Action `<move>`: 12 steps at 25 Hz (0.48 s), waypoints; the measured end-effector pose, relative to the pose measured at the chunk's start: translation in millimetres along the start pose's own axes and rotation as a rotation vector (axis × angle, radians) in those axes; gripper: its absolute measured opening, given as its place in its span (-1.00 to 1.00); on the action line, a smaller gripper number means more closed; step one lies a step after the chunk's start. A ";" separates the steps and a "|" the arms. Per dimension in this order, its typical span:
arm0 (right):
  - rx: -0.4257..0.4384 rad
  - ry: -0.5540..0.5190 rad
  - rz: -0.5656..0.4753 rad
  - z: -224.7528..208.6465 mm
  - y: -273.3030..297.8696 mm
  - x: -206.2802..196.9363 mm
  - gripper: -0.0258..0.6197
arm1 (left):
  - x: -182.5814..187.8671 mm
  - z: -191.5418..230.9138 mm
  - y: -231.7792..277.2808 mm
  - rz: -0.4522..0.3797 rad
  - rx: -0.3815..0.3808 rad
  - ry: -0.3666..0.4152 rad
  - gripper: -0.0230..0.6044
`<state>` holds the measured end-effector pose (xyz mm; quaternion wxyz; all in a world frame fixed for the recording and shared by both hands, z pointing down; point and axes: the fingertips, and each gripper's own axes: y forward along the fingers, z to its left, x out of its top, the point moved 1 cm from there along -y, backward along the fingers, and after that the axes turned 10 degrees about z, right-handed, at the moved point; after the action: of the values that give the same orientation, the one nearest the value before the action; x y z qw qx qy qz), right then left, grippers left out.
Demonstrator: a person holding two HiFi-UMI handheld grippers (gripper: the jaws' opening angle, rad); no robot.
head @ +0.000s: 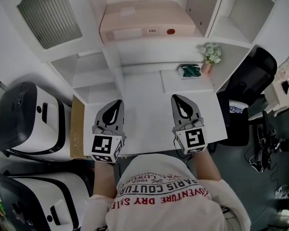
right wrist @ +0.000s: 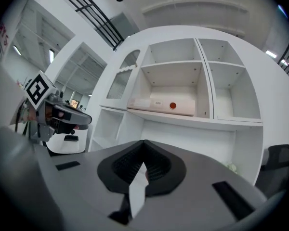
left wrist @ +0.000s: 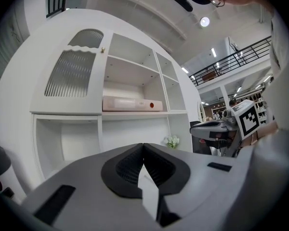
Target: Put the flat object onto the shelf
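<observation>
Already the pale pink flat cardboard box [head: 147,25] is seen lying on the middle board of the white laminate shelf unit [head: 159,49], at the far side of the scene. Its long side runs along the board's front edge, and a small white label and a round red sticker are carried on its near face. The left gripper [head: 117,103] and the right gripper [head: 177,99] are held side by side over the near part of the smooth white desk [head: 144,124], well apart from the box. In each gripper view the ribbed black pads [left wrist: 127,165] are pressed together with nothing between them.

The placing is judged done. What is left is best handled by holding both grippers low and back, so that the box is not nudged off its board.

The box looks rigid, matte and sharp-edged; the grippers' grey shells are smooth moulded plastic. A small pot of pale flowers [head: 211,54] and a green packet [head: 189,70] are set at the far right of the desk.
</observation>
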<state>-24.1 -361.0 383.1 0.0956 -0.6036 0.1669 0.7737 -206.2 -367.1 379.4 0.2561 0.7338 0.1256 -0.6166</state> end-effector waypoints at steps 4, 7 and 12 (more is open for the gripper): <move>0.027 -0.038 -0.066 5.2 -1.2 13.1 -0.84 | 1.1 -1.4 1.7 0.000 -0.004 0.004 -0.88; 0.031 -0.033 -0.055 4.5 1.1 10.7 -0.84 | 1.9 -1.3 2.1 -0.004 -0.002 0.006 -0.88; 0.036 -0.005 -0.038 1.9 4.3 7.4 -0.84 | 3.4 -0.9 1.1 -0.014 -0.002 0.005 -0.88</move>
<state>-29.2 -364.7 377.0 0.1216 -0.6028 0.1692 0.7702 -204.2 -368.0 376.4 0.2522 0.7342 0.1319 -0.6164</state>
